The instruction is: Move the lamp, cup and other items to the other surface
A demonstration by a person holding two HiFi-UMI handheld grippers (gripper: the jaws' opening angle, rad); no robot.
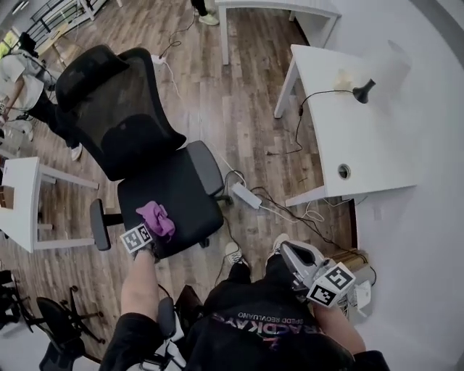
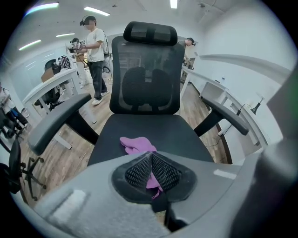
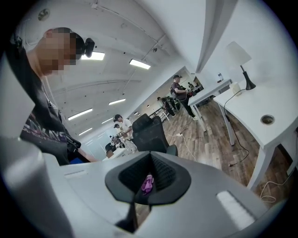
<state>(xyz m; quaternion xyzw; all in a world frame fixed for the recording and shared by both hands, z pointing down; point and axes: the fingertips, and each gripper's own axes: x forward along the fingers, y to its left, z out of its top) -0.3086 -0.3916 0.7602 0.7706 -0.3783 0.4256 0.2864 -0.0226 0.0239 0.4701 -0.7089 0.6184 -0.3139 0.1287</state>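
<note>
On the chair seat [image 1: 190,190], purple cloth [image 2: 136,144] pinched between fingers [image 2: 136,173] of left gripper [image 2: 152,157], right gripper [image 3: 150,159] clenched.

The head view looks steeply down on the black mesh office chair [image 1: 138,123] and white bench [image 1: 362,145]. The left gripper view sits close over the chair seat. The right gripper view faces across the room and shares both.

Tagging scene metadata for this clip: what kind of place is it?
Most likely an open-plan office or lab. There are plain white desks, a black mesh office chair, and in the left gripper view other people standing among more desks under ceiling strip lights.
</note>
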